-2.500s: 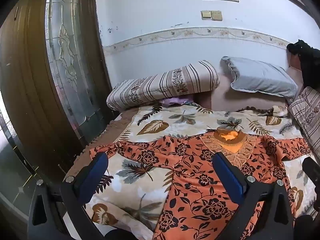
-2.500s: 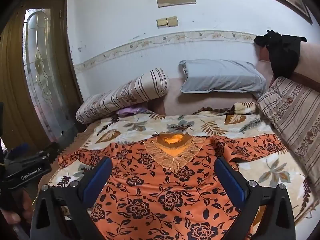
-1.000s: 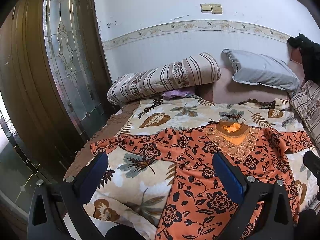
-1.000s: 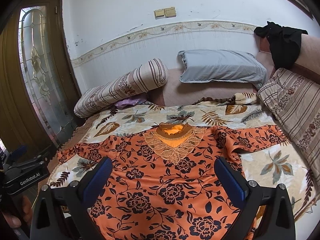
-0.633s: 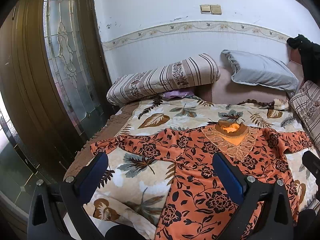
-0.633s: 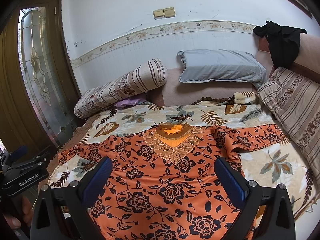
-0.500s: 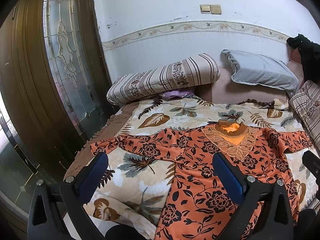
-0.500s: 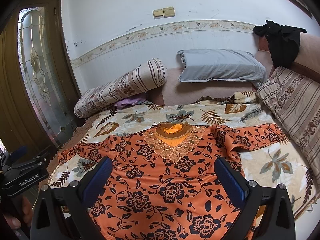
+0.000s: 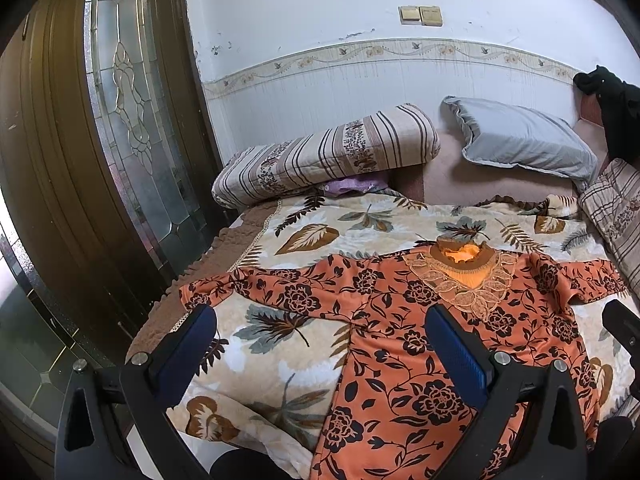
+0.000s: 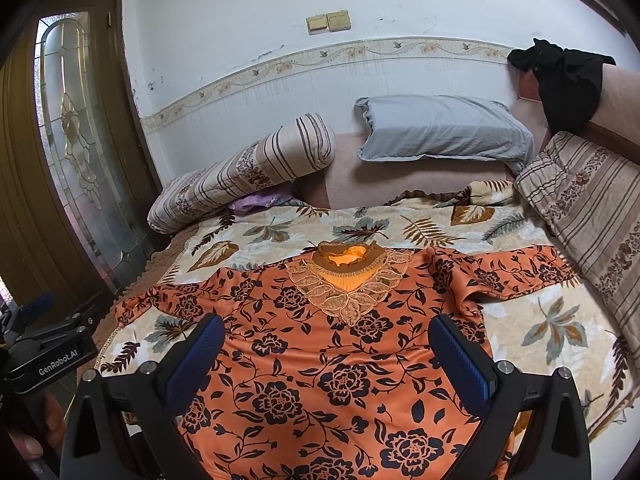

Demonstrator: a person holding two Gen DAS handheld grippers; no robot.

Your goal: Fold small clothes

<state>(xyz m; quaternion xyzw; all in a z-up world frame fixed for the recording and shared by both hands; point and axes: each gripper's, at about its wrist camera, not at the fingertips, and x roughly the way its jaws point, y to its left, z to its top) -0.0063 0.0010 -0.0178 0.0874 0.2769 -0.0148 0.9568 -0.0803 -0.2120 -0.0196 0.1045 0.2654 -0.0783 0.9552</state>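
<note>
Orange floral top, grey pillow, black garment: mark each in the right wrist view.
orange floral top [image 10: 320,360], right wrist view, chest panel below the lace collar.
grey pillow [image 10: 440,132], right wrist view, middle of its face.
black garment [image 10: 568,84], right wrist view, the draped part.

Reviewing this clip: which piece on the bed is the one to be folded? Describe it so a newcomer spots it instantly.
Start at the bed's leaf-print blanket. Spread flat on it, sleeves out to both sides, lies the orange top with black flowers. Its lace-trimmed neckline points toward the pillows; the only other clothes in view are a purple scrap and a black one.
</note>
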